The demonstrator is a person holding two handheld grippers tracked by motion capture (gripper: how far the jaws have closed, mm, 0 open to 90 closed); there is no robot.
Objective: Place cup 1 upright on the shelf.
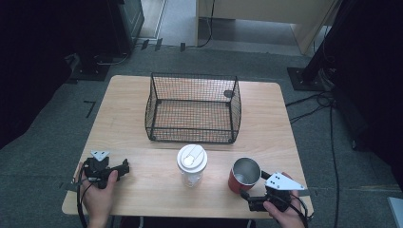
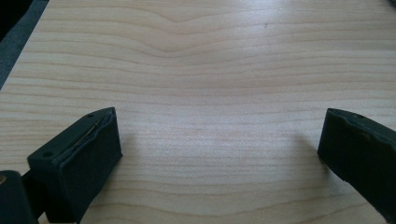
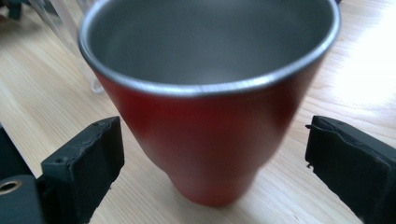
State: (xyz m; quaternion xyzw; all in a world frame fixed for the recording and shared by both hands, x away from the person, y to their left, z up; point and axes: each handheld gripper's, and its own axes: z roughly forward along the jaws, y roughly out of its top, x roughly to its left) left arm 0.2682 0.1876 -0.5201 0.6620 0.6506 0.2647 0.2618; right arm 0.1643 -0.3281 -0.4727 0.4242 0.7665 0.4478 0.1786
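A red cup point(image 1: 240, 181) with a bare steel inside stands upright at the table's front right. My right gripper point(image 1: 254, 186) is just behind it on the near side, held in a hand. In the right gripper view the red cup point(image 3: 210, 135) stands between the wide-apart pads point(image 3: 88, 158), and neither pad touches it. A clear tumbler point(image 1: 191, 167) with a white lid stands at the front middle. My left gripper point(image 1: 124, 168) rests at the front left, held in a hand. Its pads point(image 2: 79, 158) are open over bare wood.
A black wire basket point(image 1: 190, 135) with nothing in it sits at the middle back of the wooden table point(image 1: 128, 109). In the right gripper view the tumbler point(image 3: 65, 18) stands just beyond the cup. Dark stands and cables lie on the floor around the table.
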